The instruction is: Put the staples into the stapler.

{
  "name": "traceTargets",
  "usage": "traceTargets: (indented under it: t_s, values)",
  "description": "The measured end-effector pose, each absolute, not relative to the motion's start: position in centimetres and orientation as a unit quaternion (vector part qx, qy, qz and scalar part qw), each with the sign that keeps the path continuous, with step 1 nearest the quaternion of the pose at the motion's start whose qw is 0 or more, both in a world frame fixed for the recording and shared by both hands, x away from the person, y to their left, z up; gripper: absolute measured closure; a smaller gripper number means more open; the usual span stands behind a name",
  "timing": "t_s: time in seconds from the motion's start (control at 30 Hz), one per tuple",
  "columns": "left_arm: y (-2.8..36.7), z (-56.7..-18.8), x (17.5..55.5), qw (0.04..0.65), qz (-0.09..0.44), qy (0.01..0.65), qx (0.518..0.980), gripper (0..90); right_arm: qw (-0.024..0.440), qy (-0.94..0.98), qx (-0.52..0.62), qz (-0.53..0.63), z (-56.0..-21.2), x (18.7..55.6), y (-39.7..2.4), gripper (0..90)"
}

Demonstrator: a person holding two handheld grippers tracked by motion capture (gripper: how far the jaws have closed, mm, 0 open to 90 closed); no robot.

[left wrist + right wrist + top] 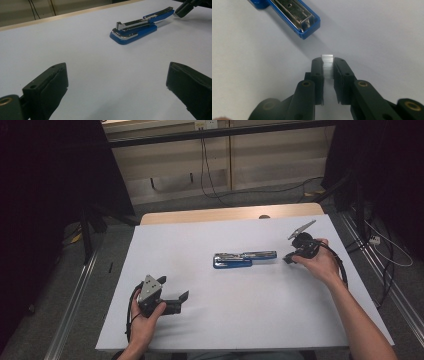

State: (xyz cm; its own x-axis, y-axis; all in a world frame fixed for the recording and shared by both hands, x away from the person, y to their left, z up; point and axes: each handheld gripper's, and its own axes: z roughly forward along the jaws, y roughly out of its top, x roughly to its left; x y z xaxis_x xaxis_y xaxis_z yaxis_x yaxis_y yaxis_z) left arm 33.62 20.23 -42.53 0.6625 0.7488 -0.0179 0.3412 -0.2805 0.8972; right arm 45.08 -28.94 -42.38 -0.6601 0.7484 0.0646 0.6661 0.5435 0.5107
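Observation:
A blue stapler (244,259) lies swung open flat in the middle of the white table, its metal staple channel facing up (292,12). The left gripper view has it farther off (140,26). My right gripper (328,65) is shut on a strip of silvery staples (327,65), which stands up between the pads a short way from the open end of the stapler's arm. In the high view this gripper (289,258) sits just right of the stapler. My left gripper (175,295) rests near the table's front left, open with nothing between its fingers.
The white table top (210,320) has a wooden strip (225,213) along its far edge. Cables (210,175) run across the floor beyond it. Dark curtains hang at both sides.

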Motion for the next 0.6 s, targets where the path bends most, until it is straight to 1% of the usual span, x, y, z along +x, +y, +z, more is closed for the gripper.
traceTargets:
  t_s: [0.2,0.33,0.6]
  values:
    - [20.31,-42.48,33.63,0.488,0.21,0.356,0.769,4.1,0.08,0.874,0.403,0.258,-42.78,45.0,-28.73,79.5]
    - [20.42,-42.35,33.59,0.491,0.213,0.354,0.767,4.1,0.084,0.872,0.402,0.264,-42.45,44.89,-28.61,79.4]
    - [20.65,-42.3,33.63,0.494,0.214,0.356,0.764,4.1,0.088,0.855,0.41,0.304,-42.2,44.66,-29.14,79.5]
